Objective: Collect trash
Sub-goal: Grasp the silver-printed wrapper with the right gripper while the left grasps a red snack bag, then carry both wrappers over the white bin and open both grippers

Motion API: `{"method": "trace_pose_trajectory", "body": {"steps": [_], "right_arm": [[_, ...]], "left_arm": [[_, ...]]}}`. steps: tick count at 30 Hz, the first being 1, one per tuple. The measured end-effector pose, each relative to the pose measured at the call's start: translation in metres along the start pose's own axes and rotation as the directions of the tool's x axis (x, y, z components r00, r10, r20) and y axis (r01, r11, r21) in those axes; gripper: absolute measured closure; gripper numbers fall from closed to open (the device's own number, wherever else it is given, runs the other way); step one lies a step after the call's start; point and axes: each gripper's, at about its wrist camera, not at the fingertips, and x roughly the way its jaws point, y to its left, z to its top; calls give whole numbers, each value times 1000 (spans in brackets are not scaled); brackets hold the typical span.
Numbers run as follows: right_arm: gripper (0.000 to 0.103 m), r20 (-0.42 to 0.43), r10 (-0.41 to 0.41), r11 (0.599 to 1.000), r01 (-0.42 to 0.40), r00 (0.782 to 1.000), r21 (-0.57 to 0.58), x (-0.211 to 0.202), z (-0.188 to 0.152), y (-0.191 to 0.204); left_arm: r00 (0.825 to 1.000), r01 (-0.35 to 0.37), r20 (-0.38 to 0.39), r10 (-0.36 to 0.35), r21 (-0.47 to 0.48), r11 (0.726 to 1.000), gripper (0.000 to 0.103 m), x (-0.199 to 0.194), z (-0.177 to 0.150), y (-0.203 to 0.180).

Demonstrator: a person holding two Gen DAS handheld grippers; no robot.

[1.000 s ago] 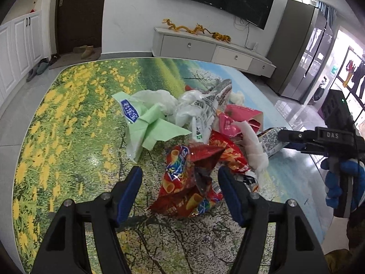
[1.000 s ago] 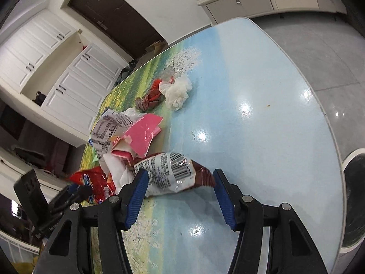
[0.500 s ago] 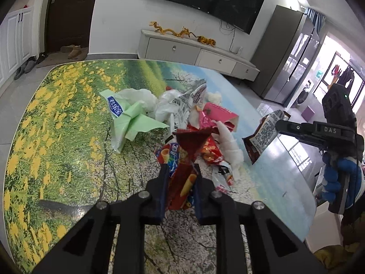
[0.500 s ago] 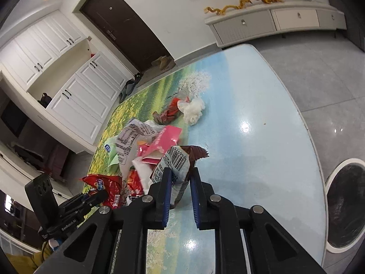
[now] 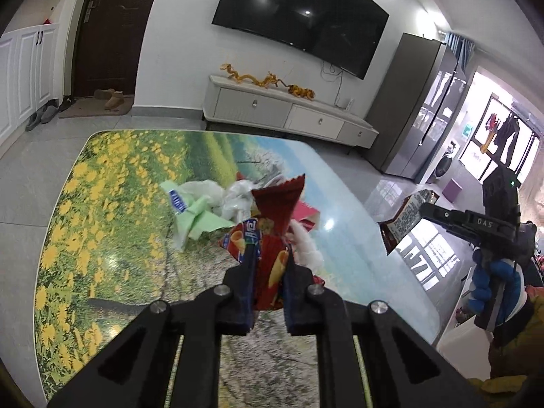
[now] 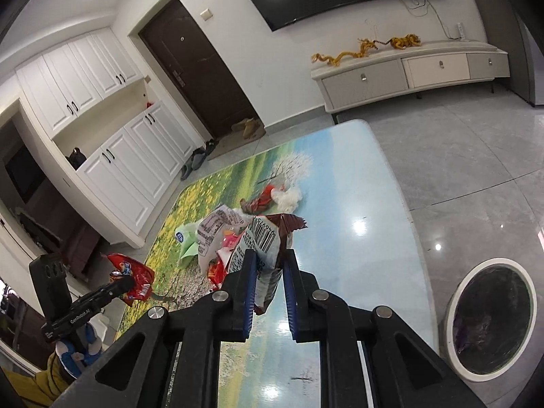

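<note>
Left wrist view: the left gripper [image 5: 268,265] is closed on a red snack wrapper [image 5: 272,227], which stands up crumpled between its fingers, lifted above the worktop [image 5: 102,238] printed with yellow flowers. Just beyond the left gripper lies the remaining litter: a pale green bag [image 5: 200,214], a white plastic bag [image 5: 238,197], a pink packet [image 5: 304,210] and a twist of white tissue [image 5: 306,248]. Off to its right, over the worktop's edge, the right gripper [image 5: 425,209] carries a brown packet [image 5: 404,221]. Right wrist view: the right gripper [image 6: 267,265] pinches that brown packet [image 6: 265,241], barcode side up, by its middle. Below and to its right, on the floor, stands a round white bin [image 6: 493,319] with a dark liner. Ahead of it on the worktop, a small red scrap [image 6: 261,200] and a white wad [image 6: 289,199] lie apart from the pile. Both wrappers look feather-light, thin and crinkly, probably slippery film that folds under pressure, so a firm pinch across a bunched middle or a sealed edge seems safest; a loose corner could slide free.
</note>
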Motion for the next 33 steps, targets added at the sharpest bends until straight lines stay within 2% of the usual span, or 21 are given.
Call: {"method": "trace_pose_trajectory", "body": {"steps": [5, 10, 14, 19, 22, 24, 28, 30, 32, 33], "right_arm": [[88, 62, -36, 999, 35, 997, 13, -37, 0, -34], [88, 132, -147, 989, 145, 980, 27, -84, -10, -78], [88, 173, -283, 959, 273, 943, 82, -115, -32, -124], [88, 144, -411, 901, 377, 900, 213, -127, -68, -189], [88, 118, -441, 877, 400, 890, 266, -128, -81, -217], [88, 94, -458, 864, 418, 884, 281, -124, -85, -231], [88, 60, -463, 857, 430, 884, 283, -113, -86, -247], [87, 38, -467, 853, 439, 883, 283, -104, -85, -259], [85, 15, -463, 851, 440, 886, 288, -98, -88, -268], [84, -3, -463, 848, 445, 886, 287, -94, -91, -275]], "left_arm": [[997, 68, -25, -67, 30, 997, 91, 16, 17, -45], [981, 161, -123, -148, 102, 982, 91, 59, 36, -117], [950, 239, -243, -195, 170, 956, 91, 107, 45, -185], [906, 304, -378, -190, 270, 914, 91, 176, 38, -276], [874, 342, -446, -193, 283, 896, 91, 216, 29, -321], [861, 348, -475, -179, 295, 890, 90, 243, 21, -347], [843, 343, -513, -161, 283, 896, 86, 283, 10, -371], [835, 344, -529, -154, 281, 896, 80, 302, 6, -380], [820, 347, -550, -158, 259, 901, 60, 318, 0, -386], [812, 351, -560, -165, 242, 904, 56, 326, -3, -388]]}}
